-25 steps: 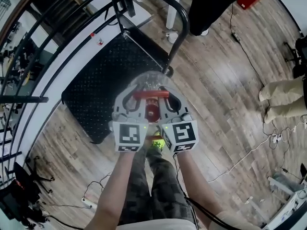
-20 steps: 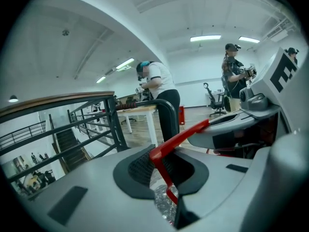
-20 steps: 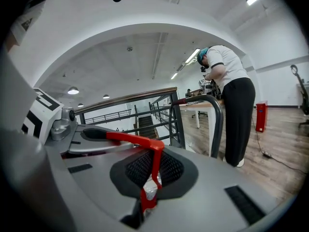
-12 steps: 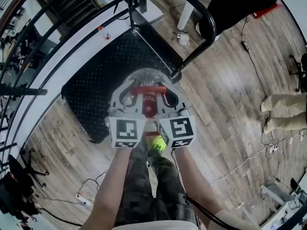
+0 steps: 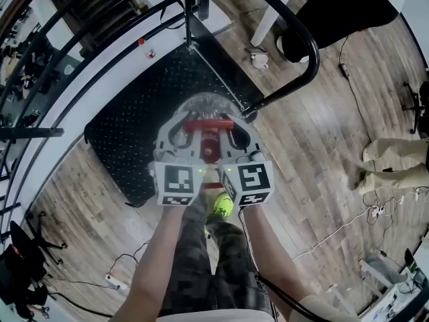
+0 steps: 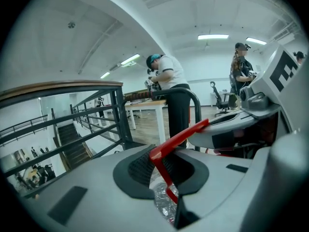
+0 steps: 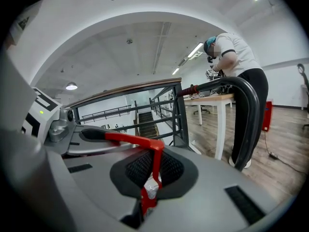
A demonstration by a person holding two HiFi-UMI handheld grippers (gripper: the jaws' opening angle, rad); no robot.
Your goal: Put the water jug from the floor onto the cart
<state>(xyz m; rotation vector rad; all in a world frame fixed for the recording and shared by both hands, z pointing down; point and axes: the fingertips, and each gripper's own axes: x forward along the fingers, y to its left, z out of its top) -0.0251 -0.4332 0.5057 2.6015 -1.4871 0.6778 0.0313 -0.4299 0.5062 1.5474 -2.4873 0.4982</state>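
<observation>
I have the water jug [image 5: 213, 106] off the floor. It is a clear, rounded plastic bottle with crinkled, glinting walls, hanging from its thin red handle [image 5: 209, 124], a flat strap bent square at the corners. Seen from my head camera it sits over the near edge of the cart [image 5: 127, 133], close to the foot of the push bar [image 5: 303, 42]. I cannot tell whether its base touches the deck.

Both tongs are clamped on that strap, one from each side. The left gripper [image 6: 166, 173] has its grey jaws drawn nearly together, with the ribbed black pads pinching the red strap where it turns downward and the clear plastic showing below. The right gripper [image 7: 152, 170] is closed right down on the opposite bend of the strap, which runs straight through the oval of its pads. The two marker cubes sit side by side, almost touching.

The cart deck is black with a raised diamond tread, and the push bar is smooth black tube curved into a hoop. The floor [image 5: 322, 139] around it is pale wood plank, with thin cables trailing across it. My camouflage trousers [image 5: 208, 267] and a yellow-green shoe [image 5: 221, 205] show below the tongs. A black metal railing [image 5: 74, 42] curves along the left. A white-legged table [image 7: 217, 105] stands beyond the cart, with a person in black trousers [image 5: 335, 12] beside it.
</observation>
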